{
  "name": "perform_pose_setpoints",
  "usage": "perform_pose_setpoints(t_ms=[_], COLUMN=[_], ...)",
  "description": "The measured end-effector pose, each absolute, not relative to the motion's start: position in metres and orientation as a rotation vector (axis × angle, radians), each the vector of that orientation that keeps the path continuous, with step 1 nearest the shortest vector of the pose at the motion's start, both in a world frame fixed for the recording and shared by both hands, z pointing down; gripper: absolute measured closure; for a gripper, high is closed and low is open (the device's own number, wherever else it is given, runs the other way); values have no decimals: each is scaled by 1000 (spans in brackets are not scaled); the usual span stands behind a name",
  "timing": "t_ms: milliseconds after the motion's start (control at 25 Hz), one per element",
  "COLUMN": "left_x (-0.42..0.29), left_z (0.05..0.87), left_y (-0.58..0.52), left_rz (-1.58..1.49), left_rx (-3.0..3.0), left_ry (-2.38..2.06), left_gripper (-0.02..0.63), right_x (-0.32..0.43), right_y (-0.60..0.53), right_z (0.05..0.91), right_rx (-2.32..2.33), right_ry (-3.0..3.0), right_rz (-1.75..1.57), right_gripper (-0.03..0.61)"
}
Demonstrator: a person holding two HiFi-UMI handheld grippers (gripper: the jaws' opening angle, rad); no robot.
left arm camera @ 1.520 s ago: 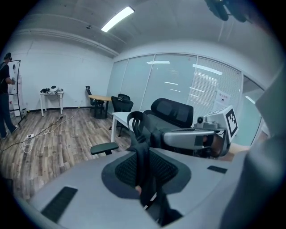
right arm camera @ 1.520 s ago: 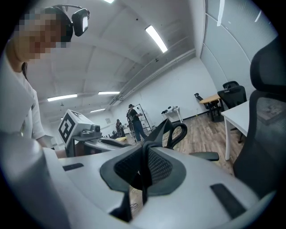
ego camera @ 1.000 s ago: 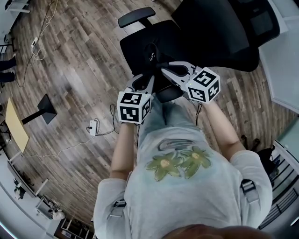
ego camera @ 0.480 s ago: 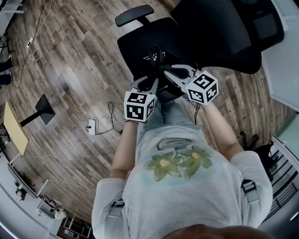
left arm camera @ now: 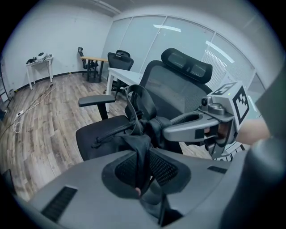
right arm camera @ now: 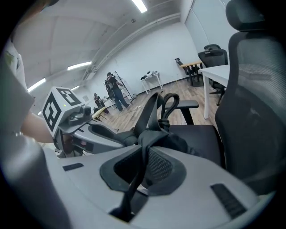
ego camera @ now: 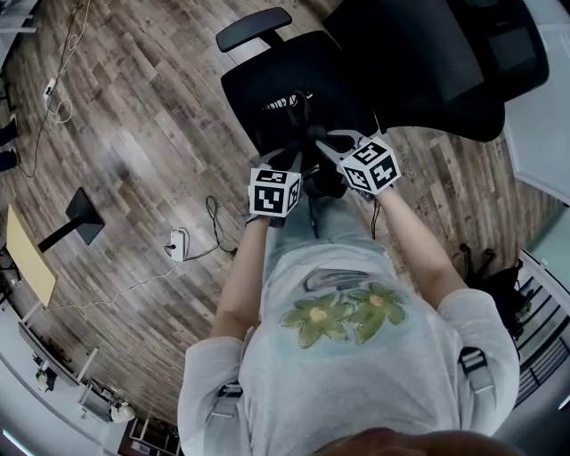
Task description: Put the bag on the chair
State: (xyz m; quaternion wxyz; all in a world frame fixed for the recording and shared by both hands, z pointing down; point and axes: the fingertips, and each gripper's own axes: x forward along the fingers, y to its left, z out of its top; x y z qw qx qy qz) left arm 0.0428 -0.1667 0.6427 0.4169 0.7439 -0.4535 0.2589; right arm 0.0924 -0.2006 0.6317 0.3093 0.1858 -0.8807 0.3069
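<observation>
A black bag (ego camera: 312,151) with looped straps hangs over the front of the black office chair's seat (ego camera: 267,85), held between both grippers. My left gripper (ego camera: 289,165) is shut on a fold of the bag's black fabric (left arm camera: 139,154). My right gripper (ego camera: 331,147) is shut on another fold and strap (right arm camera: 145,147). In the left gripper view the bag's handles (left arm camera: 136,100) stand up in front of the chair seat (left arm camera: 96,136) and mesh backrest (left arm camera: 174,85). In the right gripper view the straps (right arm camera: 163,109) rise above the seat (right arm camera: 201,136).
The chair's left armrest (ego camera: 254,27) and its tall backrest (ego camera: 427,53) flank the seat. On the wood floor at the left lie a power strip with cables (ego camera: 178,240) and a black stand base (ego camera: 80,209). A white table edge (ego camera: 543,125) sits at the right.
Both grippers have moved up and closer together toward the chair seat, carrying the bag with them. The chair now lies slightly nearer beneath the bag.
</observation>
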Motion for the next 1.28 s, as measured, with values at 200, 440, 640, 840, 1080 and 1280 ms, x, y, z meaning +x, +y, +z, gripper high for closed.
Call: perform_pose_setpoints(t_ms=[200,440,640,840,1080,1280], left_x=[45,42,35,29,30,32], left_z=[676,716,745,767,772,766], left_y=[-166,-157,-149,-146,-149,-152], left_rz=[689,783,773,781,762,800], left_rx=[1833,1779,1660,1571,1574,1632], left_ry=[-1103,-1050,-1021,-1034,-1023,-982], left_gripper=[543,548,550,551,548,449], right_x=[99,104,107,109,107,100], right_y=[-202,-195,-193,-189,-193,-193], right_z=[663,706,738,761,767,762], right_rx=[543,563,587,584,610,573], right_ry=[-2259,-2157,-2086,-2002,-1993,-2008], right_rz=[920,992,1002,987,1000,1034], right_gripper=[532,534,535,534,531,472])
